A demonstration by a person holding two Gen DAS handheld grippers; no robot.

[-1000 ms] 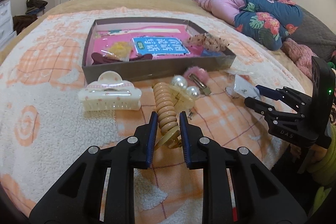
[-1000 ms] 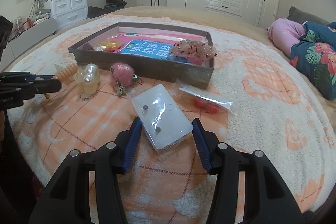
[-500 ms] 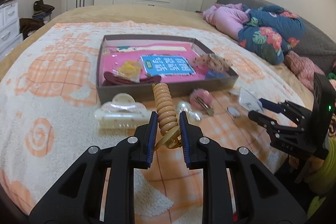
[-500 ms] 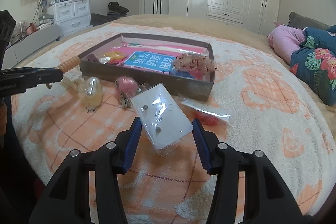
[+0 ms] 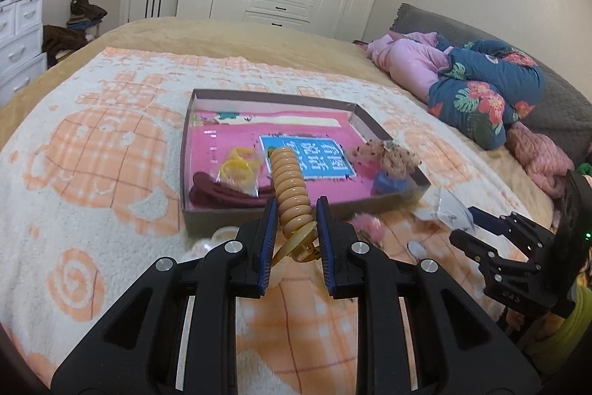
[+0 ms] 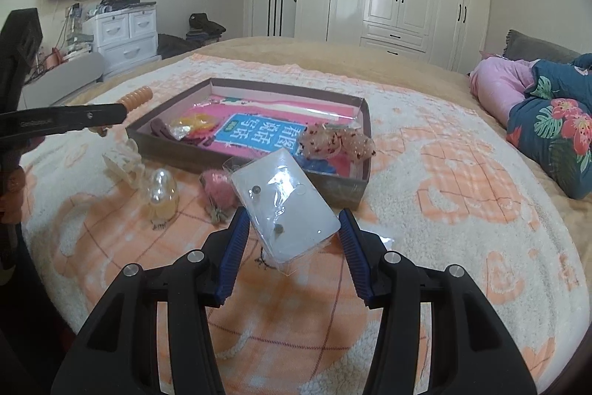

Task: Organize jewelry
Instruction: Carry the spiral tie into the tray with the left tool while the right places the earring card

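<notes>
My left gripper [image 5: 294, 232] is shut on a tan ribbed hair clip [image 5: 290, 193] and holds it in the air, in front of the near wall of the shallow grey box [image 5: 259, 211]. The clip also shows in the right wrist view [image 6: 138, 97]. My right gripper [image 6: 292, 232] is shut on a clear packet of earrings [image 6: 285, 210], lifted above the blanket near the box's front right corner [image 6: 347, 189]. The box holds yellow bands [image 5: 236, 169], a dark red hair piece [image 5: 218, 193] and a dotted scrunchie [image 5: 392, 158].
On the blanket before the box lie a white claw clip [image 6: 124, 160], a pearl clip [image 6: 162, 191] and a pink fluffy clip [image 6: 218, 186]. Folded bedding [image 5: 481, 95] lies at the right. A white drawer unit [image 6: 124, 36] stands beyond the bed.
Both grippers have risen from the blanket. The left one lifted the tan clip up and towards the box. The right one lifted the earring packet.
</notes>
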